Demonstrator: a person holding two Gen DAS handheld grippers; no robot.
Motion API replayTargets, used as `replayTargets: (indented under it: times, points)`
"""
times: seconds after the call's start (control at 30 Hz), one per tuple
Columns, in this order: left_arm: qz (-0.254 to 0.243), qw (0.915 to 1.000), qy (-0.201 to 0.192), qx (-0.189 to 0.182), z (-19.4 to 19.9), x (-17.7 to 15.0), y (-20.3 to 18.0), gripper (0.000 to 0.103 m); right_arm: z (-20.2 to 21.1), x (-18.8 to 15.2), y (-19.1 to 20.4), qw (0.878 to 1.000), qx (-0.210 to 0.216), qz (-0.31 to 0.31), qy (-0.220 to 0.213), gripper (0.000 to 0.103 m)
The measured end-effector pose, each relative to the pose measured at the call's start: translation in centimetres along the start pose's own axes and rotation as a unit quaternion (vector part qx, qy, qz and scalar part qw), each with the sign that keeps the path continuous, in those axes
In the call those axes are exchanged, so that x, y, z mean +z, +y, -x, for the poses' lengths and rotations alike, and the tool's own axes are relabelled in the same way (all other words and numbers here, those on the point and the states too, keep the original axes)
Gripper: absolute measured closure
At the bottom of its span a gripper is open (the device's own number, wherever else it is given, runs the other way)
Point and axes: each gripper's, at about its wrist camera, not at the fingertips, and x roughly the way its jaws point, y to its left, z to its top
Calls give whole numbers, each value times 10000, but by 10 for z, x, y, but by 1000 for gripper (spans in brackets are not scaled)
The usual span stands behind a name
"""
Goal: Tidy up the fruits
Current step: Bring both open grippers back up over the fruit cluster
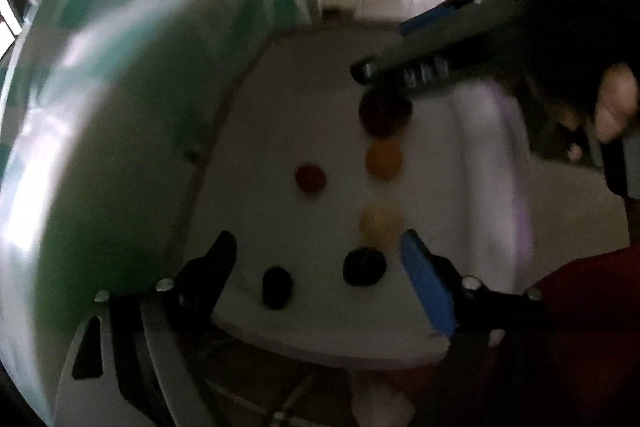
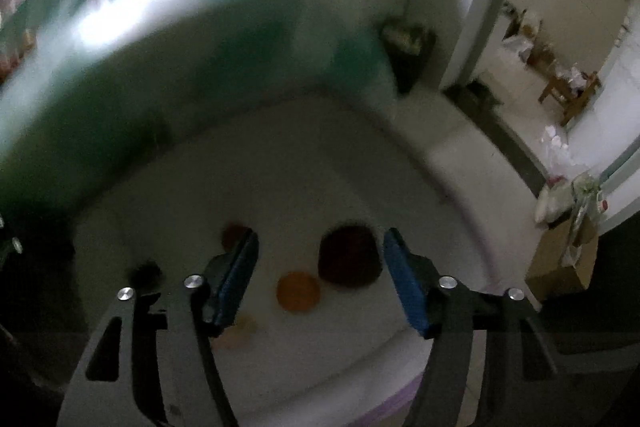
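Dim, motion-blurred fisheye views, window glare upper left, dark vignetted corners, edges strongly curved.

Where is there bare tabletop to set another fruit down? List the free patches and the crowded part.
Free: the stretch of white table between the small red fruit and the far edge, and the strip right of the fruit column toward the pale ridge. Crowded: the column of dark red fruit, orange and pale yellow fruit, plus two dark fruits near the front edge.

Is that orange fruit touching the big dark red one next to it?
Cannot tell. In the right wrist view the orange fruit sits right against the dark red fruit, but blur hides whether any gap remains.
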Motion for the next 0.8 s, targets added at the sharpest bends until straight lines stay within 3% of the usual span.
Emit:
replayTargets:
  times: [0.1, 0.17, 0.27, 0.33, 0.4, 0.43, 0.53, 0.6, 0.8]
  points:
    - [300, 9963, -803, -46, 55, 2, 18, 17, 70, 29, -12, 9943, 73, -205, -1048, 31]
    - [619, 9866, -1509, 49, 99, 1, 39, 9, 108, 40, -7, 9862, 263, -195, -1623, 24]
    - [1205, 9595, -2472, 609, 166, -13, 88, 2, 158, 51, 17, 9685, 599, 61, -2417, 16]
    - [1620, 9421, -2720, 1105, 196, -29, 124, 2, 176, 55, 46, 9574, 840, 367, -2737, 16]
    - [2099, 9271, -2737, 1466, 212, -47, 159, 2, 178, 58, 82, 9488, 1186, 691, -2846, 16]
    - [2496, 9144, -2661, 1755, 217, -64, 184, 2, 176, 60, 93, 9470, 1310, 782, -2826, 16]
    - [3115, 8901, -2430, 2272, 225, -102, 234, 2, 156, 63, 152, 9450, 1801, 1233, -2435, 16]
    - [3578, 8671, -2273, 2617, 227, -136, 270, 2, 141, 63, 196, 9435, 1993, 1610, -2103, 16]
    - [4628, 8151, -1845, 2957, 235, -211, 364, 2, 108, 62, 316, 9300, 2008, 2660, -1553, 16]
